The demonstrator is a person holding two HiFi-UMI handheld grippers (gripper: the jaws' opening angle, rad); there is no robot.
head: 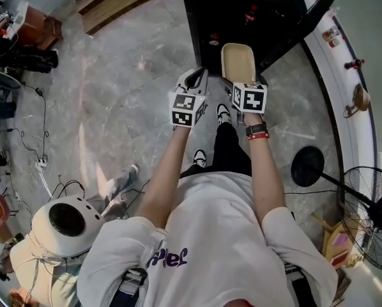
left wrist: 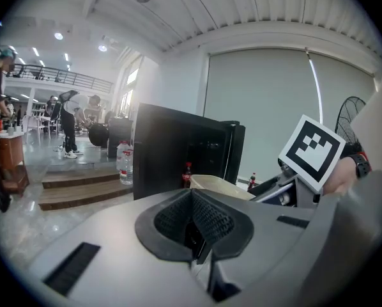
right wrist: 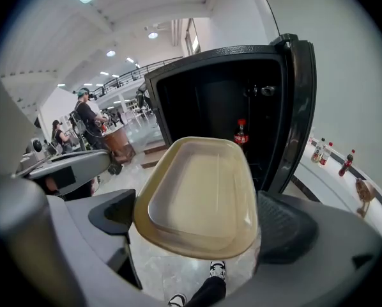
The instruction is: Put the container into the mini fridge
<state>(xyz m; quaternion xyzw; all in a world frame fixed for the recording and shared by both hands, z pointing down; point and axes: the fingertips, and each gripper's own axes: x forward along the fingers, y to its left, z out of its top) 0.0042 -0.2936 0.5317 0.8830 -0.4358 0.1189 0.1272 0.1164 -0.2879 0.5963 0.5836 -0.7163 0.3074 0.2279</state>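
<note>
Beige container (right wrist: 197, 194) sat pinched by the jaws of the right gripper (right wrist: 200, 228), just short of the open mini fridge (right wrist: 197, 94). The left gripper (left wrist: 194, 229) had its jaws pressed together, empty. Gripped only at its near end, the container could tilt or clip the door (right wrist: 299, 107) on the right.

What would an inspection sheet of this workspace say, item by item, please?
Surface: grey glossy floor.
Job's things: mini fridge, door open, one bottle inside; beige container not yet inside.
Clutter: small bottles on the white ledge.
Tools: right tool shut on the container; left tool shut, empty.
Cables: loose cables on the floor at left.
Surroundings: standing fan; second person nearby.
</note>
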